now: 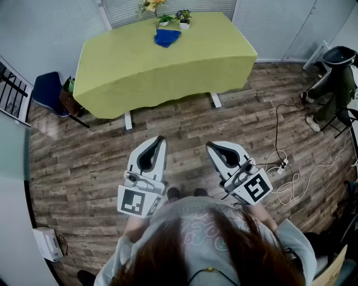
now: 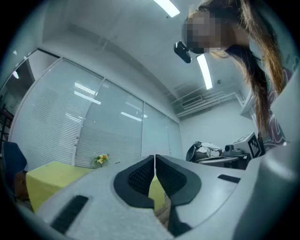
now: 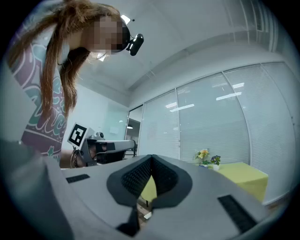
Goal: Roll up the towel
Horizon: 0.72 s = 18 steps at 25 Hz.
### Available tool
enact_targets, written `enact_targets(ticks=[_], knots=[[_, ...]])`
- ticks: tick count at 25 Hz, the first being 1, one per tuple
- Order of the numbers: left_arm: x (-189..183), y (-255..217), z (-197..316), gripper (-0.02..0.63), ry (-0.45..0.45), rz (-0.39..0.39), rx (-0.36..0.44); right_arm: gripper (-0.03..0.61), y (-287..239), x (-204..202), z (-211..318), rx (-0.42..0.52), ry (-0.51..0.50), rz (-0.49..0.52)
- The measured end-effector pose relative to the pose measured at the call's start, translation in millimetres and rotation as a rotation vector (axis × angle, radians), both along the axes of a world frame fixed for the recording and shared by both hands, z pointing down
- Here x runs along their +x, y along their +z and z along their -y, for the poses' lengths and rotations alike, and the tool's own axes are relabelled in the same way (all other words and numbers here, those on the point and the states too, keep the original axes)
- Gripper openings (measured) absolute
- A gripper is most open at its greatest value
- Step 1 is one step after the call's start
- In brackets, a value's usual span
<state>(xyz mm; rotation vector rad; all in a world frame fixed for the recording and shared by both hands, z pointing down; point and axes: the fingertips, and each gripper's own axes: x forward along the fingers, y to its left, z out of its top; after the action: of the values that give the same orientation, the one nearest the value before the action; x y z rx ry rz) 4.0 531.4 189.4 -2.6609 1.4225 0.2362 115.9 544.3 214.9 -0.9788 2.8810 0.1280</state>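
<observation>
left gripper point(image 1: 160, 139) closed, right gripper point(image 1: 209, 145) closed (empty)

The blue towel point(image 1: 167, 37) on the far green table point(image 1: 168, 70) is too small to show its folds, and the yellow flowers point(image 1: 151, 5) behind it are cut off by the picture's top edge.

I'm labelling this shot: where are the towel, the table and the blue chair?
towel point(image 1: 167, 37), head view, middle of the crumpled blue cloth.
table point(image 1: 140, 61), head view, bare part of its green cover.
chair point(image 1: 47, 89), head view, its blue seat.
</observation>
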Motion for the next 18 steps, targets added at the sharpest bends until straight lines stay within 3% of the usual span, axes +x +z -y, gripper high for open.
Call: enact_targets(ticks=[12, 18], knots=[[6, -3, 4, 0.018, 0.005, 0.002, -0.005, 0.005, -7, 0, 6, 0.036, -0.004, -0.007], [5, -5, 4, 0.02, 0.016, -0.004, -0.001, 0.006, -11, 0, 12, 0.017, 0.017, 0.049]])
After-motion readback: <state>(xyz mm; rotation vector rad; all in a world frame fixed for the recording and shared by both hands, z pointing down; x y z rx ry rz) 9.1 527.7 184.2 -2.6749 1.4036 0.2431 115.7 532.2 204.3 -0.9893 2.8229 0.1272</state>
